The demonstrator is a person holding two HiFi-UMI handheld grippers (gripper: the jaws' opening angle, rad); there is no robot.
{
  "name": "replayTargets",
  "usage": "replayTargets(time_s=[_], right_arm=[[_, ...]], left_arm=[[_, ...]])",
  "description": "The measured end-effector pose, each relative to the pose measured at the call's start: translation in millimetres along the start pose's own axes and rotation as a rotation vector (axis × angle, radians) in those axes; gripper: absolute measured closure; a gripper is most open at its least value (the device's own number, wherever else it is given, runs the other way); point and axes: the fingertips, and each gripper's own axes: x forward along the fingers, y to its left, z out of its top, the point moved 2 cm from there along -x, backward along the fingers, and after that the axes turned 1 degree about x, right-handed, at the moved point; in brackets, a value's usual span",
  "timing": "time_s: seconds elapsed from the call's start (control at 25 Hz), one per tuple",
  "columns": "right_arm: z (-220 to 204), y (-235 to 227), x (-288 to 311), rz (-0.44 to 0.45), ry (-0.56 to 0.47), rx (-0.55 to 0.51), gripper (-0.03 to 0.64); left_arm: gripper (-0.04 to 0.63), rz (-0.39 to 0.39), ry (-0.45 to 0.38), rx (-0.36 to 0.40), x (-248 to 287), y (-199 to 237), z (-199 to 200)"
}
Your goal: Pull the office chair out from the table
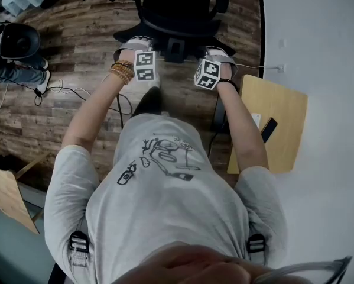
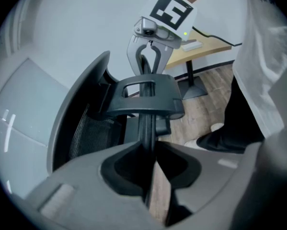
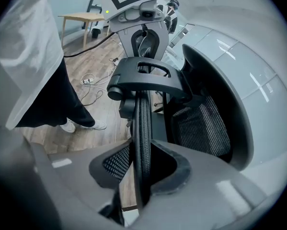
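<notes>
Two grips are already made, the left gripper [image 2: 150, 164] and the right gripper [image 3: 141, 171] each being closed narrowly on the thin top rim of the office chair [image 1: 177, 7], which stands on open wooden floor [image 1: 76, 46], so the pull is judged nearly finished.

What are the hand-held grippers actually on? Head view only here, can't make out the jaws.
Observer: Left hand-held gripper is shut on the thin backrest rim of the office chair, seen edge-on.
Operator: Right one?
Observer: Right hand-held gripper is shut on the same rim; mesh wraps it there.
Operator: Anything between them?
Observer: A looped black bracket straddles the rim, between both grippers.
</notes>
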Motion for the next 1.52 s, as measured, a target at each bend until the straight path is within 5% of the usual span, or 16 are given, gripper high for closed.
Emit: replayTargets(time_s=[0.64, 0.8, 1.08, 1.24, 1.4, 1.52], right_arm=[[5.0, 22.0, -15.3, -0.017, -0.006, 0.003, 0.509], [8.7, 18.9, -21.8, -0.035, -0.056, 0.07, 0.453], [14.2, 11.2, -52.1, -0.042, -0.155, 0.232, 0.464], [24.3, 0.3, -84.8, -0.071, -0.295, 0.429, 0.5], [45.0, -17.7, -134.2, -0.111, -0.496, 0.68, 0.561], [66.6, -26.4, -173.4, -0.124, -0.649, 0.82, 0.578]], left_arm=[[0.495, 0.033, -0.018, -0.029, -14.1, -22.1, 5.7], [0.475, 0.043, -0.054, -0.119, -18.7, -20.4, 7.3], [0.476, 0.115, -0.133, -0.228, -46.5, -13.6, 18.1], [0.557, 0.173, -0.26, -0.384, -79.5, -4.5, 28.7], [0.592, 0.232, -0.49, -0.634, -128.3, 11.0, 43.6], [0.592, 0.284, -0.664, -0.721, -166.1, 15.0, 63.8]])
